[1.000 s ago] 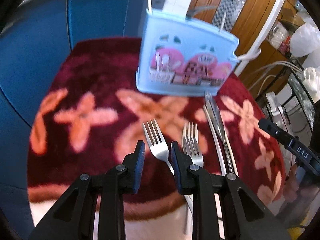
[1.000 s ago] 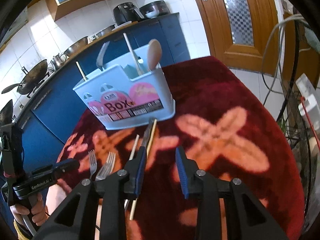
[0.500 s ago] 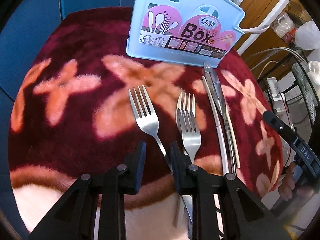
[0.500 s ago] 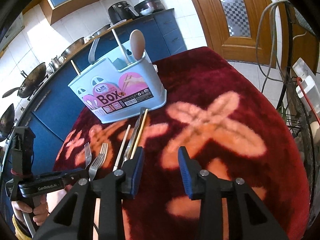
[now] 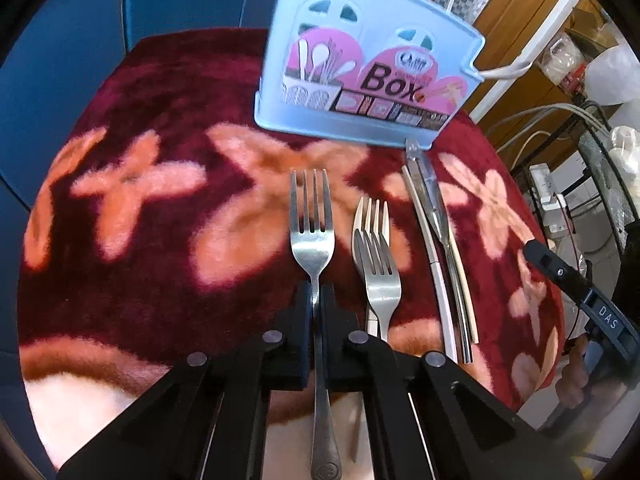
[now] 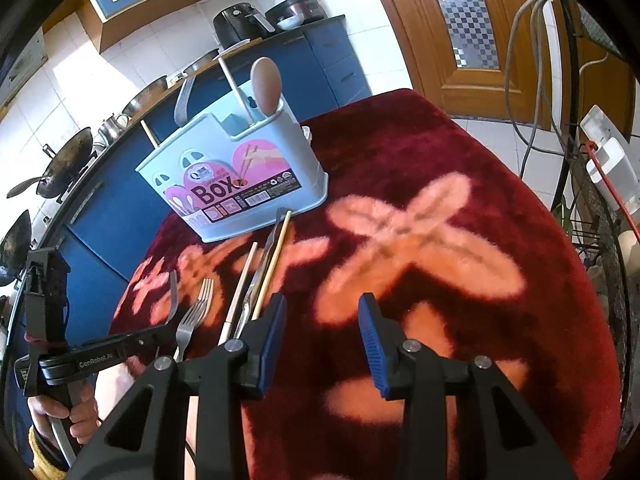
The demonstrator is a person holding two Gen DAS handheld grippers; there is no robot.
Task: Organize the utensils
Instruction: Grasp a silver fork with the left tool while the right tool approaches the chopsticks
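Note:
My left gripper (image 5: 316, 292) is shut on the neck of a steel fork (image 5: 312, 240), whose tines point toward the light blue utensil box (image 5: 360, 80). Two more forks (image 5: 378, 276) lie stacked just right of it. Further right lie a table knife (image 5: 430, 196) and pale chopsticks (image 5: 438, 280). In the right wrist view the box (image 6: 236, 184) holds a wooden spoon (image 6: 264, 84) and other handles. My right gripper (image 6: 322, 312) stands open above the cloth with nothing between its fingers, just right of the chopsticks (image 6: 272, 260). A hand holds the left gripper (image 6: 162, 334) at lower left.
A dark red cloth with orange flowers (image 6: 440, 160) covers the round table. Blue cabinets (image 6: 328, 64) and a counter with woks (image 6: 60, 168) stand behind it. A wooden door (image 6: 460, 20) is at the back right, with cables and a wire rack (image 6: 600, 248) beside the table's right edge.
My left gripper's jaws have closed onto the fork's neck, and the fork now lies straight between them. The right gripper's jaws stand a little wider than a second ago.

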